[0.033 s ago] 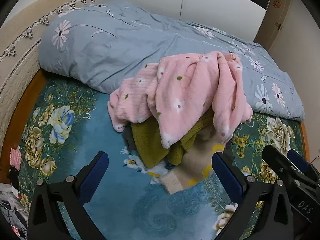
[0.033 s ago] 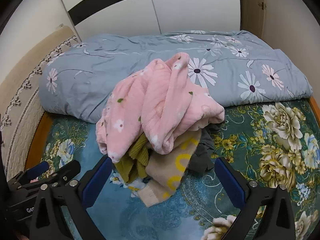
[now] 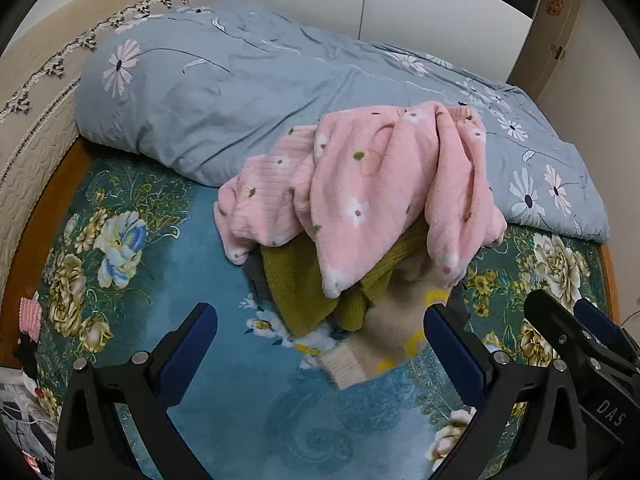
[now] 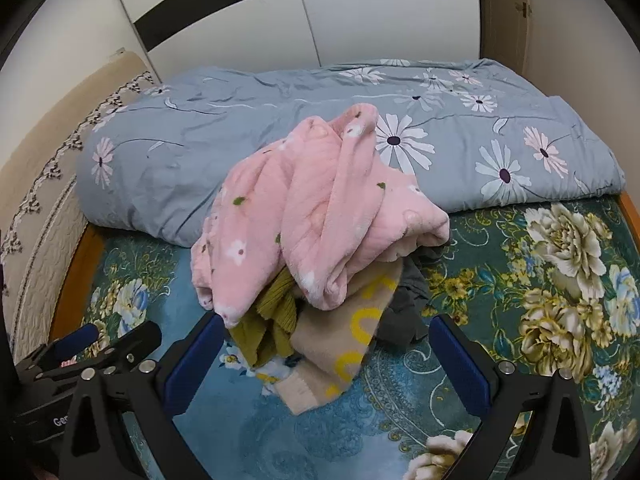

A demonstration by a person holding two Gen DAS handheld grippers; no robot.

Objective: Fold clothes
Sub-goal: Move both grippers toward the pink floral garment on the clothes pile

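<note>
Both claws, left claw [image 3: 320, 354] and right claw [image 4: 326, 358], spread wide, empty, just short of the tangled clothes pile. Risk: grabbing the fluffy pink flowered fleece garment [image 3: 384, 188] on top drags the olive knit [image 3: 304, 288] beneath it along.

"DAS" was printed in white on the black body of the right hand-held gripper [image 3: 576, 320], seen in the left wrist view. "Ge", cut off, stood on the left hand-held gripper [image 4: 116, 336]. The beige sweater [image 4: 344, 344] bore unreadable yellow lettering.

Bedspread [image 3: 224, 360] open before clothes pile [image 3: 380, 200] (duvet [image 3: 240, 100] behind).
</note>
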